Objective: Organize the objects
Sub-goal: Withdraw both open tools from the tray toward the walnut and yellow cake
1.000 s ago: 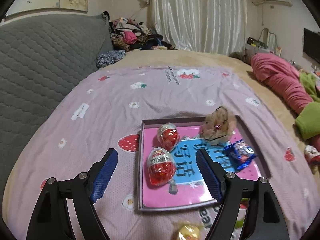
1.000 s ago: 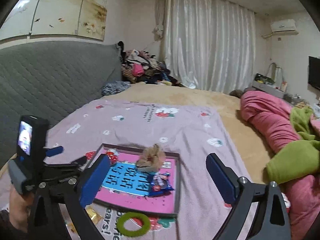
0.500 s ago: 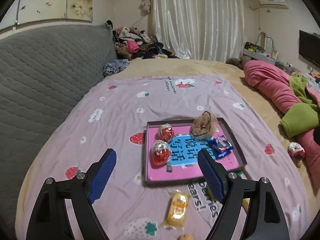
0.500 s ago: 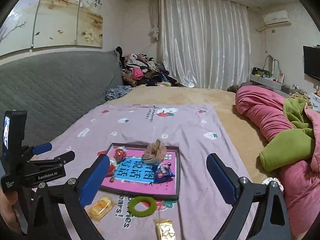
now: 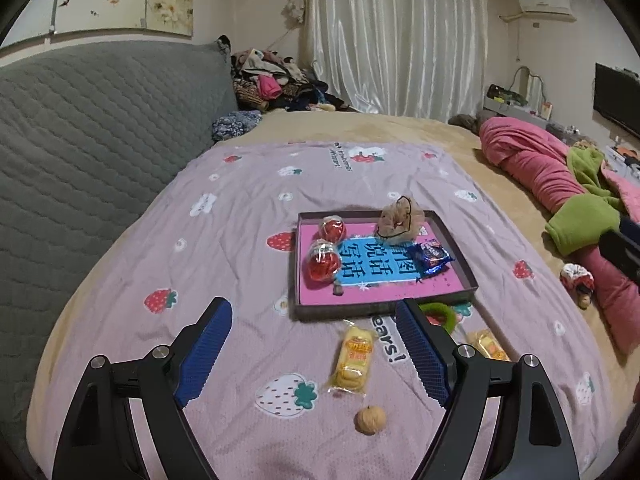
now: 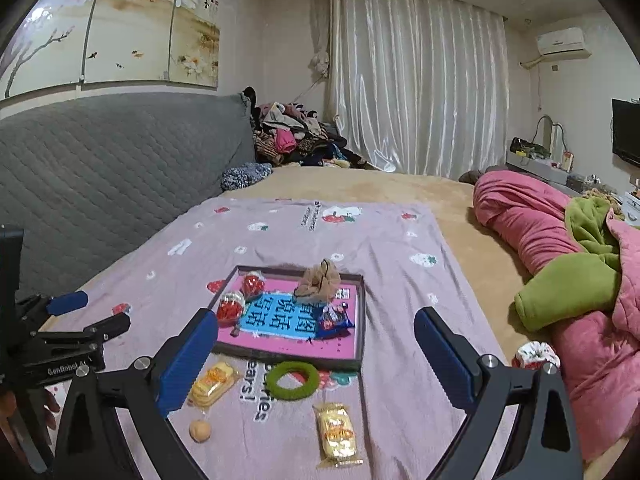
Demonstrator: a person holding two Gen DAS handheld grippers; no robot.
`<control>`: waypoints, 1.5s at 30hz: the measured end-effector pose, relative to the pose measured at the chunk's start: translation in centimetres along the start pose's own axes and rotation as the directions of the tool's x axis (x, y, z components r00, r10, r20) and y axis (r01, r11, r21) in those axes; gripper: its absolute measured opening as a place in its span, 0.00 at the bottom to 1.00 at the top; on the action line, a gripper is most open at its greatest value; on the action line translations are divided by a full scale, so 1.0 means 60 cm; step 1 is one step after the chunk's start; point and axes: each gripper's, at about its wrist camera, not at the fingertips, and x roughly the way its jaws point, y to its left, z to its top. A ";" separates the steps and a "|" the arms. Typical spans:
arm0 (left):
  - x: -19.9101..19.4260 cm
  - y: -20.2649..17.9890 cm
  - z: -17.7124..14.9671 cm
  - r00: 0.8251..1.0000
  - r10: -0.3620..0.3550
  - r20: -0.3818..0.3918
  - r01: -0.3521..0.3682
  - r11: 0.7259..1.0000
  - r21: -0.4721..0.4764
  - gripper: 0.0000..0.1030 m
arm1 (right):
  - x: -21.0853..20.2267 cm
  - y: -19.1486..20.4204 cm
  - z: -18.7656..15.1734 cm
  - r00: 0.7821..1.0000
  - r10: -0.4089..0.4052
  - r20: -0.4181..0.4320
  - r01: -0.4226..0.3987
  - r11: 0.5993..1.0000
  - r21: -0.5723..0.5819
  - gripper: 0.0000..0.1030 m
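The left gripper [image 5: 314,354] has its 2 blue fingers [image 5: 206,350] wide apart and holds nothing; they hang above the lilac sheet [image 5: 224,248] and touch no object. The right gripper [image 6: 316,358] is also spread wide and is empty.

Nearest, between the left fingers, lies a walnut [image 5: 371,420], and just beyond it a yellow snack pack [image 5: 354,356]. To the right, a second yellow pack [image 6: 336,432] lies free on the sheet. A green ring [image 6: 293,380] rests just in front of the tray's near edge.

The tray [image 5: 298,264] stands farther, in the middle of the sheet. It holds 2 red eggs [image 5: 323,266] on the left, a blue wrapper [image 5: 430,256] on the right and a beige scrunchie [image 5: 398,220] at the far rim. Left of the tray and beyond it the sheet is bare. A pink quilt [image 6: 532,224] lies at the far right.
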 end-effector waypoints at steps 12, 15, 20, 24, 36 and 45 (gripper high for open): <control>0.026 -0.029 -0.044 0.998 0.026 -0.062 -0.022 0.998 0.056 0.83 | 0.015 -0.009 -0.045 0.998 0.027 -0.063 -0.027 1.000 0.004 0.96; 0.036 -0.038 -0.051 0.997 0.023 -0.076 -0.018 0.997 0.072 0.83 | 0.017 -0.009 -0.047 0.998 0.022 -0.060 -0.022 1.000 -0.005 0.96; 0.047 -0.050 -0.062 0.995 0.004 -0.096 0.005 0.996 0.093 0.83 | 0.021 -0.009 -0.052 0.998 0.016 -0.067 -0.016 1.000 -0.008 0.96; 0.053 -0.059 -0.070 0.994 0.009 -0.111 0.003 0.994 0.106 0.83 | 0.028 -0.010 -0.055 0.997 0.013 -0.081 -0.014 1.000 -0.011 0.96; 0.055 -0.070 -0.102 0.989 -0.021 -0.146 0.035 0.995 0.097 0.83 | 0.039 -0.006 -0.087 0.994 0.024 -0.109 -0.024 1.000 0.006 0.96; 0.071 -0.074 -0.140 0.982 -0.014 -0.190 0.034 0.995 0.099 0.83 | 0.073 -0.007 -0.123 0.978 0.076 -0.196 -0.072 0.997 0.032 0.96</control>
